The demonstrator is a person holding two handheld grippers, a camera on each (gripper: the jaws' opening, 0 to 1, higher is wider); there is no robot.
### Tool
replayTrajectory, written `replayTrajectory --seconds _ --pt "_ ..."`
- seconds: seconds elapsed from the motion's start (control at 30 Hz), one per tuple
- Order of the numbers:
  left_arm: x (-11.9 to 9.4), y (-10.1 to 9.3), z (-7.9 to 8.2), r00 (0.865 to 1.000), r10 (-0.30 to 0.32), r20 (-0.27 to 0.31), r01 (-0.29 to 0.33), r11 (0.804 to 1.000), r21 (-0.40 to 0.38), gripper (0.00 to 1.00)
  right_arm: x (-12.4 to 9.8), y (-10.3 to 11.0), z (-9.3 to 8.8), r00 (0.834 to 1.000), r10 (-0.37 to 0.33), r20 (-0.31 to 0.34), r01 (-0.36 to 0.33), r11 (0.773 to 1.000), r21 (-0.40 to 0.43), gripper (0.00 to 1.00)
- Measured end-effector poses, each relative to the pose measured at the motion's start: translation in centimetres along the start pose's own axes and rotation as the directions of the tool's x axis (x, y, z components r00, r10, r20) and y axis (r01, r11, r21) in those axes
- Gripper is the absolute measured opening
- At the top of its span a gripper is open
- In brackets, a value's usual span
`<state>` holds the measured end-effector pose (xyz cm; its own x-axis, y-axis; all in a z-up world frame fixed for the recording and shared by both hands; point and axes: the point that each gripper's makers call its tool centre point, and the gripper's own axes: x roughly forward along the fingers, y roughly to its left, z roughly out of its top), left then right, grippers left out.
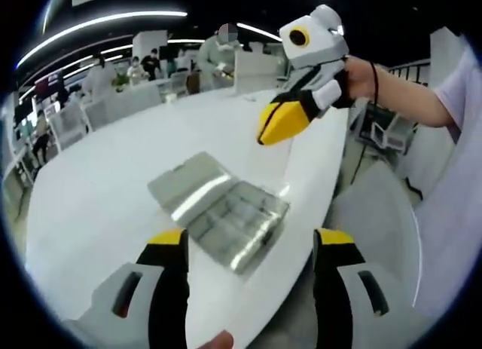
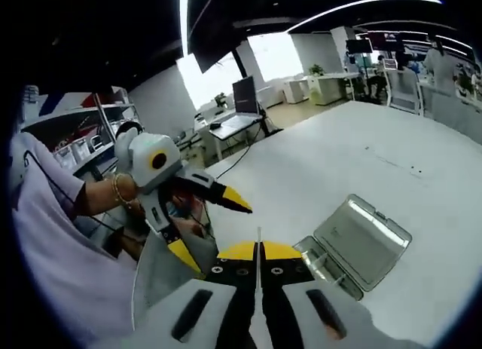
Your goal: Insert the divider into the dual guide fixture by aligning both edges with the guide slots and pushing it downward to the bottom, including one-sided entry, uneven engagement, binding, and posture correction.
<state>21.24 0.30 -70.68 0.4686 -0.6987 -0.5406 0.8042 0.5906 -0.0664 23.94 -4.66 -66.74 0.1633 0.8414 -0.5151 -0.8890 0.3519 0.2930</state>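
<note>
Looking ahead: from the left gripper view, my left gripper point(image 1: 248, 247) shows its 2 yellow-tipped jaws spread wide, nothing between them.
Fixture: the clear plastic case point(image 1: 220, 209) lies open on the white desk point(image 1: 98, 206), just ahead of my left jaws and between their lines; its flat lid is folded out on the far side and the compartmented tray sits nearer the jaws.
Right gripper, seen from the left: the right gripper point(image 1: 282, 123) hangs above the desk beyond the case, up and to the right of my left jaws, yellow tips pressed together, held by a hand point(image 1: 361, 78) with a dark band at the wrist.
Right jaws: in the right gripper view my right gripper point(image 2: 258, 249) has its jaws closed on a thin pale divider point(image 2: 258, 237), whose edge sticks up as a narrow sliver just past the yellow tips.
Case from the right: the clear plastic case point(image 2: 354, 247) lies just right of my right jaws and a little ahead, lid open flat on the desk point(image 2: 361, 168), apart from the divider.
Left gripper, seen from the right: the left gripper point(image 2: 215, 228) hangs to the left of my right jaws, off the desk edge, its 2 jaws parted, gripped by a hand point(image 2: 124, 189) wearing a bracelet.
Background: chairs, monitors and other desks stand far beyond both pairs of jaws; I cannot tell any detail inside the tray's compartments.
</note>
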Motion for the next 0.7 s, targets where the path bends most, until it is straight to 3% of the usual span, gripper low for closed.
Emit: replayTrajectory --seconds 0.7 --pt "-2.9 -0.3 0.9 1.000 -0.004 0.011 0.004 1.000 -0.016 0.65 2.9 0.6 0.3 0.988 0.070 -0.137 -0.097 0.973 -0.207 0.00"
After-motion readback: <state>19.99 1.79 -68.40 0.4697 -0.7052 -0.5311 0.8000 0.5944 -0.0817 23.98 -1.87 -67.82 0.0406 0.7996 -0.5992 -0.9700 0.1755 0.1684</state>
